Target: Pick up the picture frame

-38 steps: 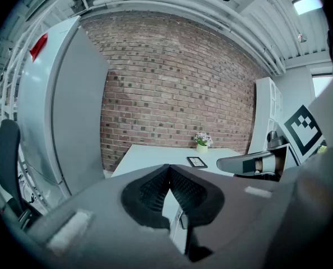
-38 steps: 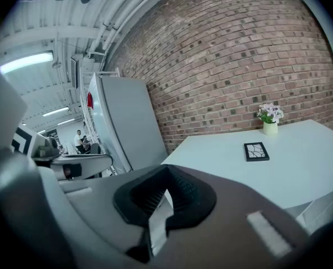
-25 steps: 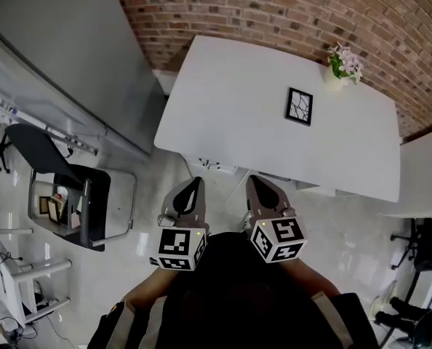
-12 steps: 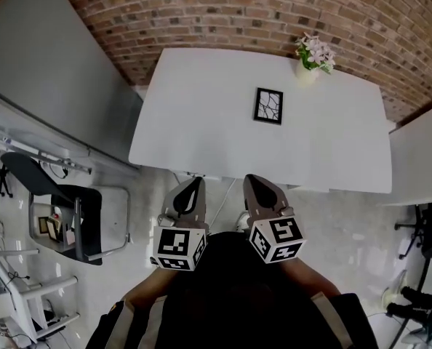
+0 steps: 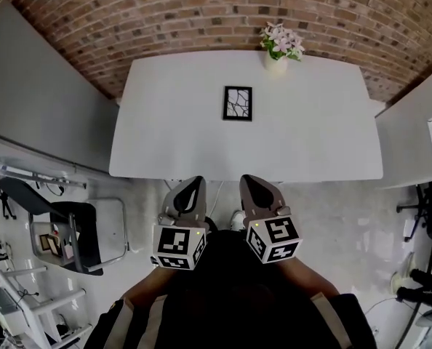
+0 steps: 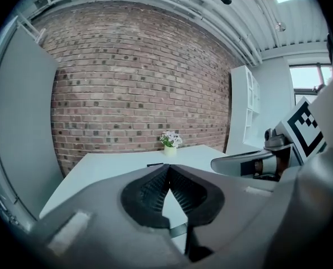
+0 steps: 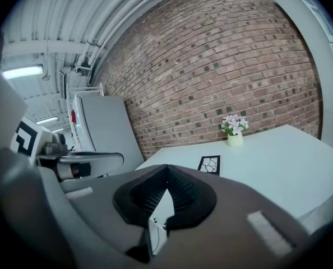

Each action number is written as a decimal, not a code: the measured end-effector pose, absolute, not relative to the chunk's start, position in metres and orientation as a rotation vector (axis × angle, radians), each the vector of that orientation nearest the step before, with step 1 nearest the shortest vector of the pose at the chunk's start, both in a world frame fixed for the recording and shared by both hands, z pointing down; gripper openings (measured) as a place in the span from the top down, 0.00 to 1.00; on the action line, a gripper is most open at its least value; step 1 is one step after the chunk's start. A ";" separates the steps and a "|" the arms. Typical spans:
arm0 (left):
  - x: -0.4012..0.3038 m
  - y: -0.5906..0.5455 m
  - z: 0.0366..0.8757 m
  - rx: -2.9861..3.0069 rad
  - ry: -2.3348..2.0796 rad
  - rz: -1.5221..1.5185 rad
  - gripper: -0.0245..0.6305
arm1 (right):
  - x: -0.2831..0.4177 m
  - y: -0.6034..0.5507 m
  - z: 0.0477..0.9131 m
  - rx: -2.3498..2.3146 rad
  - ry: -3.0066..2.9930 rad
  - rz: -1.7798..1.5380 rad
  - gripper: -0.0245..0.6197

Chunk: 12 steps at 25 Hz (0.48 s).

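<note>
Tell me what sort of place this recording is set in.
Probably an office or studio-type workroom: a bare brick wall, a white table with a picture frame and a vase of flowers, and a black chair on a glossy floor.

Bench [image 5: 165,122] — plain white.
Picture frame [image 5: 237,103] — black border, white panel crossed by black branching lines.
Flowers [image 5: 281,39] — pale pink and white, green leaves; vase [image 5: 275,62] cream.
Brick wall [image 5: 165,9] — red-brown, pale mortar grid.
Left gripper [image 5: 195,182], right gripper [image 5: 249,180] — grey shells, black ribbed fingers [image 6: 149,192], cubes of black-and-white square markers.
Floor [image 5: 332,224] — glossy pale grey.
</note>
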<state>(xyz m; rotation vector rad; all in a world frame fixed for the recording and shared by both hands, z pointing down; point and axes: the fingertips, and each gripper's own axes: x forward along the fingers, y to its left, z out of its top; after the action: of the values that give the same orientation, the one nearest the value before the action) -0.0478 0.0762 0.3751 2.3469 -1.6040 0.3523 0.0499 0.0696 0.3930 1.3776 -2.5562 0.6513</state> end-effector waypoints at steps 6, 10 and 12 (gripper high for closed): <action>-0.030 0.060 0.384 2.380 -1.530 0.370 0.96 | 0.064 0.060 0.404 1.412 -2.510 0.693 0.96; -0.021 0.037 0.391 2.399 -1.472 0.371 0.96 | 0.075 0.044 0.412 1.448 -2.459 0.716 0.96; -0.019 0.023 0.393 2.406 -1.449 0.372 0.96 | 0.078 0.033 0.414 1.466 -2.435 0.722 0.96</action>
<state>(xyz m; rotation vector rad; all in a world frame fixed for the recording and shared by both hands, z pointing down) -0.0193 0.0228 0.3932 2.4059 -1.4487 0.3722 0.0777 0.0326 0.4142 1.4662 -2.4349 0.7218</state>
